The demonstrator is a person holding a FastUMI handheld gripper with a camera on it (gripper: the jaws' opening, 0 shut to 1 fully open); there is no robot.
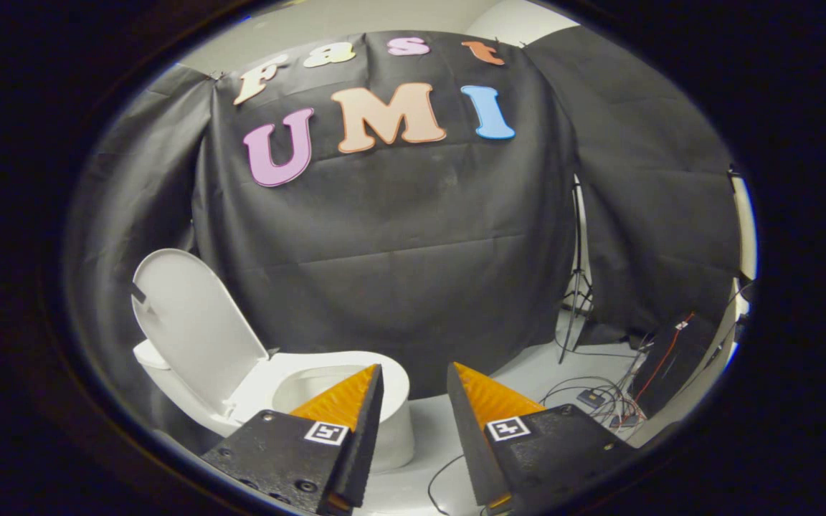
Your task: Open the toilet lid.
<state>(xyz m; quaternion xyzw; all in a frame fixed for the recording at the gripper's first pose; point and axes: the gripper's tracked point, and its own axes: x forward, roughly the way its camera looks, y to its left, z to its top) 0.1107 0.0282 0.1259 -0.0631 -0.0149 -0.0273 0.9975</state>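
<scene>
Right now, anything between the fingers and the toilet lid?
Nothing held: gripper open. The lid stands raised beyond the toilet; only its bowl rim lies between, in the gripper view.

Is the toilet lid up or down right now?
Up: the lid stands raised behind the bowl; the open gripper holds nothing.

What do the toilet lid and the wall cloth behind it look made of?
Toilet lid, raised upright: likely smooth hard plastic, going by its even white semi-gloss face. Wall cloth: matte black fabric, judging by its creases and folds. The gripper is open, apart from the lid.
</scene>
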